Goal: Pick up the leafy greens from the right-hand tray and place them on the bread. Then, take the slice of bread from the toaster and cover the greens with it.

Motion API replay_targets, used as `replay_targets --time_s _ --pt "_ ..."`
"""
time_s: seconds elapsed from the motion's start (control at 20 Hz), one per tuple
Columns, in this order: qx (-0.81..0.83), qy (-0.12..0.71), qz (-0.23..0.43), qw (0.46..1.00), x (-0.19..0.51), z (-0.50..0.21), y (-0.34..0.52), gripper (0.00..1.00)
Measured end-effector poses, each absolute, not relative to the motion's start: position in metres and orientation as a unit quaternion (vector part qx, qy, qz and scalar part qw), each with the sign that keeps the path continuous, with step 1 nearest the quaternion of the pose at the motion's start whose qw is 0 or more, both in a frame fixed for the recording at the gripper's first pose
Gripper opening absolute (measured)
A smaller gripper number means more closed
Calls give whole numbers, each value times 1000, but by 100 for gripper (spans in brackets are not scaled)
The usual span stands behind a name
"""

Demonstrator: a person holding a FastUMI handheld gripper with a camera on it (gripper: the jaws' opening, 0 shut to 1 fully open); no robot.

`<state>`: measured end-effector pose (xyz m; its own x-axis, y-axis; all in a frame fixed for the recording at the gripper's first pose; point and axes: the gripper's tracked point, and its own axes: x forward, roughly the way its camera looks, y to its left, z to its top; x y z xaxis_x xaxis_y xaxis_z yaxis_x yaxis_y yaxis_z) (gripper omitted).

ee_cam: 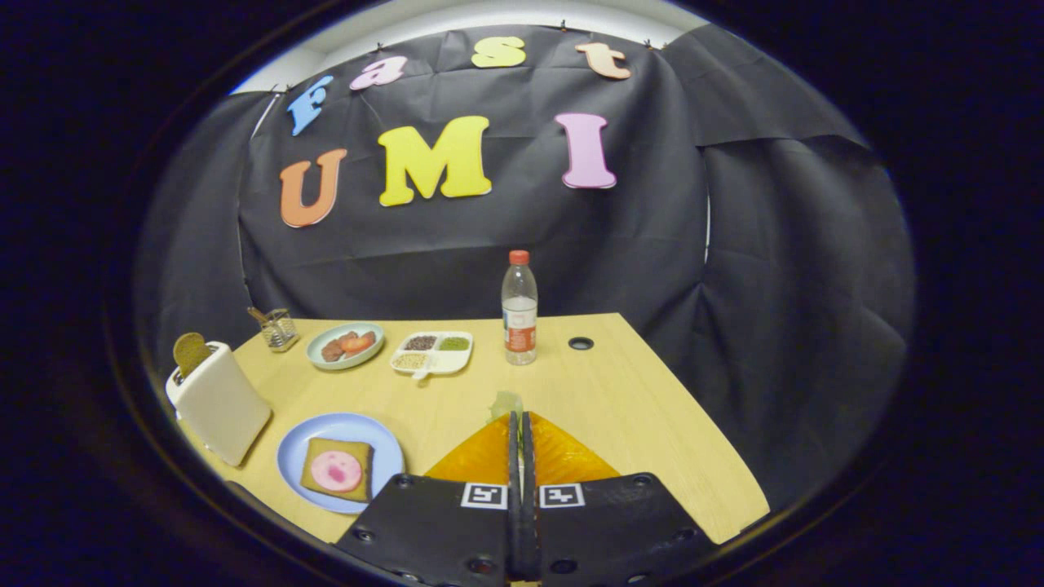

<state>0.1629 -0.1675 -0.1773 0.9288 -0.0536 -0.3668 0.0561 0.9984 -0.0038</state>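
Gripper view: I'm seeing the gripper [519,417] with fingers pressed together over the orange tray [563,456], pinching a pale leafy green [504,403] at the tips.

Grip looks like it's on the leaf's near edge; I'm judging it light, limp and easy to tear or drop, so a pinch near the stem or a thick fold is safest. I'm counting one leaf, one bread slice [337,468] topped with pink meat on the blue plate [383,440], one slice [191,352] standing in the toaster [220,403], one bottle [519,308].
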Motion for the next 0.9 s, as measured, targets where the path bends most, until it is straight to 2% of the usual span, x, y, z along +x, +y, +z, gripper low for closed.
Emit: replay_targets --time_s 0.55,0.75,0.9 --pt "-27 161 82 983 149 -159 -23 0" --pt "-40 177 63 981 151 -179 -29 0" --pt "-19 195 17 980 158 -196 -69 13"
